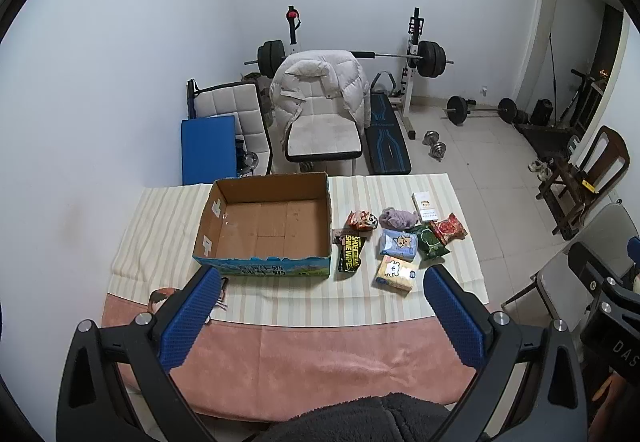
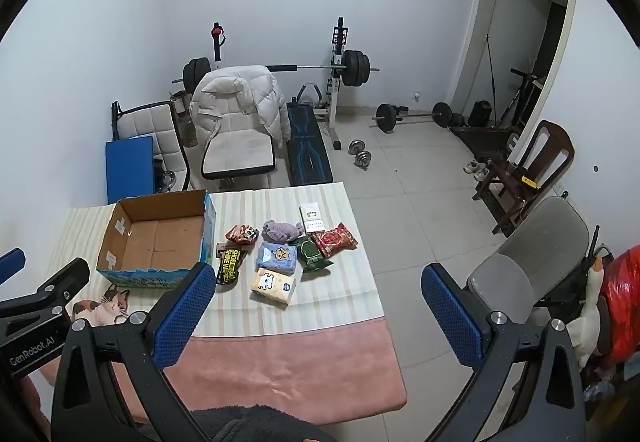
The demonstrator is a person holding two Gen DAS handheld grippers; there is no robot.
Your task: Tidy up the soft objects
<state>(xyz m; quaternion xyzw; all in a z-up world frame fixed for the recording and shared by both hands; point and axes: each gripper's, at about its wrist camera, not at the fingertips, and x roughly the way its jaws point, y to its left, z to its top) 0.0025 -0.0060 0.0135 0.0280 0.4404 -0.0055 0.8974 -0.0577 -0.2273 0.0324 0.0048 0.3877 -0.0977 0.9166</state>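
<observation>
Grippers, left gripper (image 1: 320, 284) and right gripper (image 2: 314, 282), hang spread wide and empty, so bring yours low over the yellow tissue pack (image 2: 274, 285) beside the cardboard box (image 2: 120, 274)

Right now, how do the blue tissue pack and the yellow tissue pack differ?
The blue pack shows a brown bear print; the yellow pack shows a white animal. The blue pack lies farther back, beside the green packet; the yellow pack lies nearest the front, angled. Both are soft, flat on the striped cloth, outside the box.
</observation>
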